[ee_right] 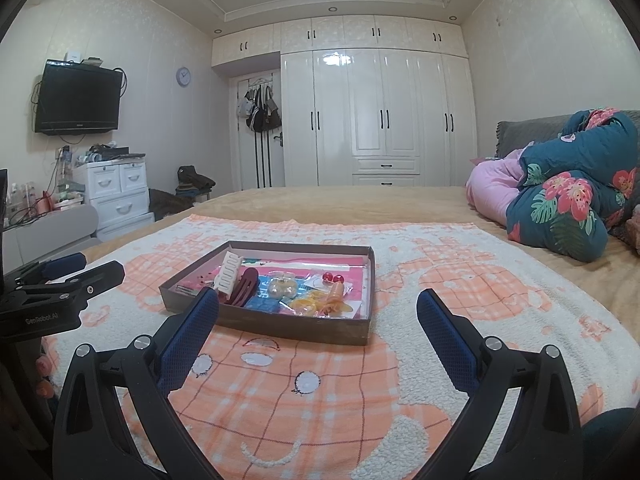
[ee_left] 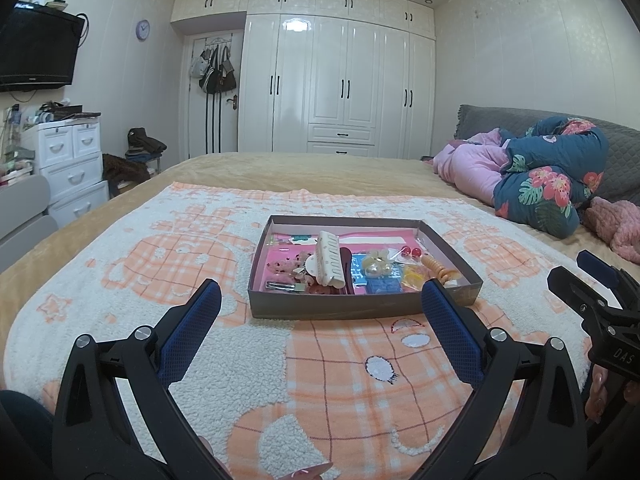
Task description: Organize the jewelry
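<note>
A shallow grey box (ee_left: 360,307) (ee_right: 280,326) lies on a peach-and-white blanket on the bed. It holds mixed jewelry and hair pieces: a cream claw clip (ee_left: 330,258) (ee_right: 229,271), a dark red clip (ee_right: 245,282), a pearl flower piece (ee_left: 378,264) (ee_right: 282,287), red beads (ee_left: 412,251) (ee_right: 333,277), an orange beaded piece (ee_left: 438,268) (ee_right: 335,294). My left gripper (ee_left: 322,294) is open and empty just in front of the box. My right gripper (ee_right: 318,302) is open and empty, near the box's front right.
The blanket (ee_left: 340,380) covers the near part of the bed. A rolled floral quilt (ee_left: 552,176) (ee_right: 572,200) lies at the right. A white drawer unit (ee_left: 72,160) and a wall TV (ee_right: 78,98) stand left; wardrobes (ee_right: 376,116) line the back.
</note>
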